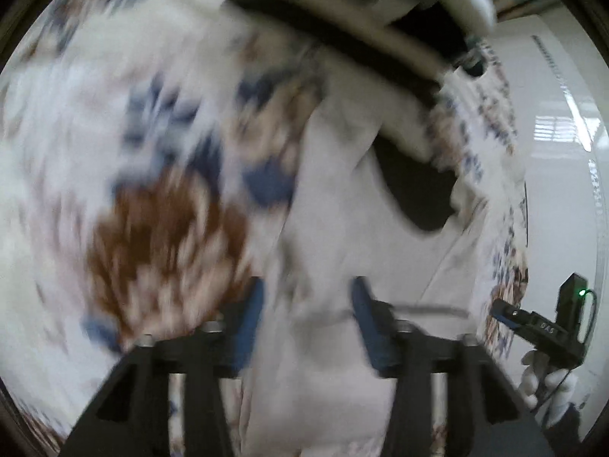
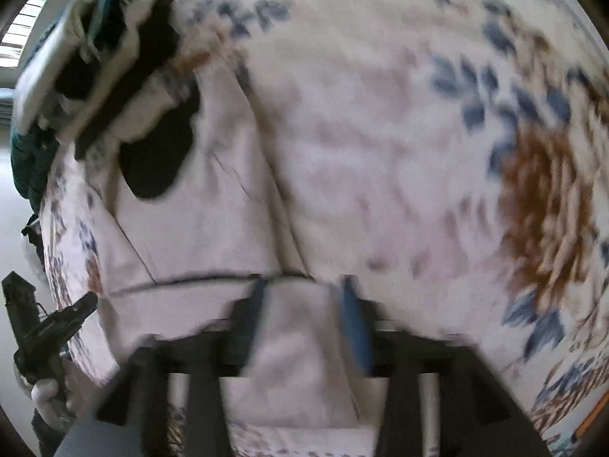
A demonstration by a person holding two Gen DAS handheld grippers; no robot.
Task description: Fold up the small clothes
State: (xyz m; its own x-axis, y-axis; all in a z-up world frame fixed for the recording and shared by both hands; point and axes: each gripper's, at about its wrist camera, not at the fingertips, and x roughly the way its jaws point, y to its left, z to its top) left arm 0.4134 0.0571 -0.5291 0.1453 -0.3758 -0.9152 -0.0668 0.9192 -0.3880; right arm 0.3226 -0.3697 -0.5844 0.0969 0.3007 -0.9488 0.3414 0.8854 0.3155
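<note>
My left gripper (image 1: 308, 312) has its jaws parted around a fold of the pale pink garment (image 1: 342, 198), which lies on the flowered sheet (image 1: 114, 122). My right gripper (image 2: 304, 308) likewise straddles the garment's near edge; both views are blurred, so I cannot tell whether either pinches it.

Pale garment (image 2: 213, 221) lies on floral bedsheet (image 2: 437, 122).

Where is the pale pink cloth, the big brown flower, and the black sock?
pale pink cloth (image 2: 213, 228), right wrist view, flat middle panel.
big brown flower (image 2: 548, 205), right wrist view, its centre on the bedsheet.
black sock (image 2: 160, 160), right wrist view, rounded toe end.
</note>
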